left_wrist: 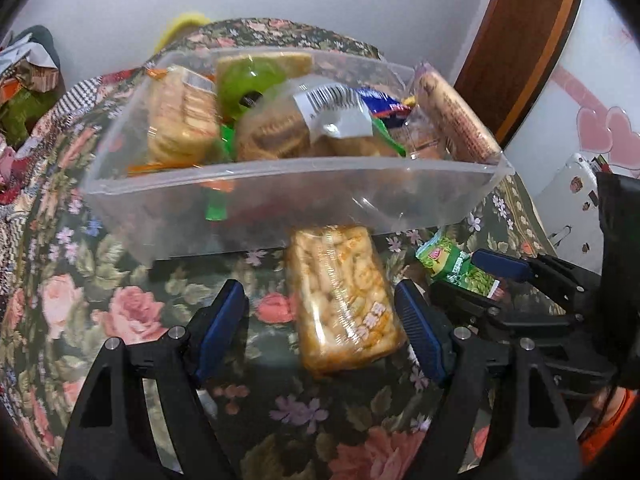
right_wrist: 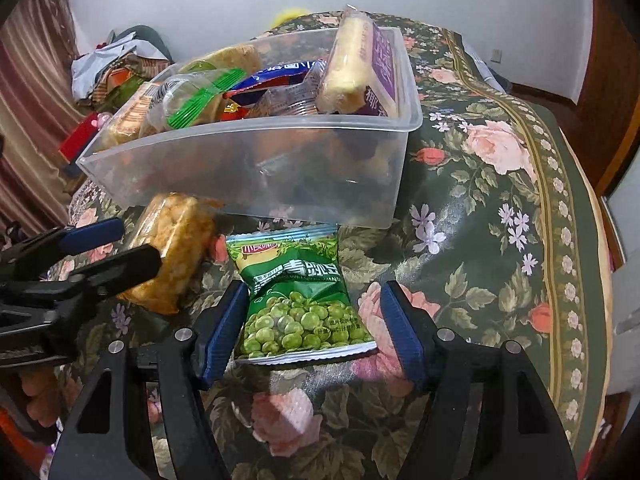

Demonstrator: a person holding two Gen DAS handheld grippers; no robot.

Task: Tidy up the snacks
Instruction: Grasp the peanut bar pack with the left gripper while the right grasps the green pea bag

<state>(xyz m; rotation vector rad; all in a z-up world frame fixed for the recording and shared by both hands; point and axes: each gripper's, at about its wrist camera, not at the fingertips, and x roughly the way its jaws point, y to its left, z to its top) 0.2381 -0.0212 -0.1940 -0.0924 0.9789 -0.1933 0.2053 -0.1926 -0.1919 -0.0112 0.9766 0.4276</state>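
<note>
Pick-up step. Left claw (left_wrist: 320,332) wide around cracker pack (left_wrist: 344,300); right claw (right_wrist: 314,330) wide around pea bag (right_wrist: 300,300). Both lie on bench before bin (right_wrist: 248,176). Next: close, lift into bin.

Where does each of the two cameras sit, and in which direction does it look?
Left wrist: sits on the left gripper, looking forward and down at the yellow snack pack between its open fingers; the right gripper shows at right.
Right wrist: sits on the right gripper, looking forward and down at the green pea packet between its open fingers; the left gripper shows at left.
Shared: the clear plastic bin full of snacks, the floral cloth, both packets.
</note>
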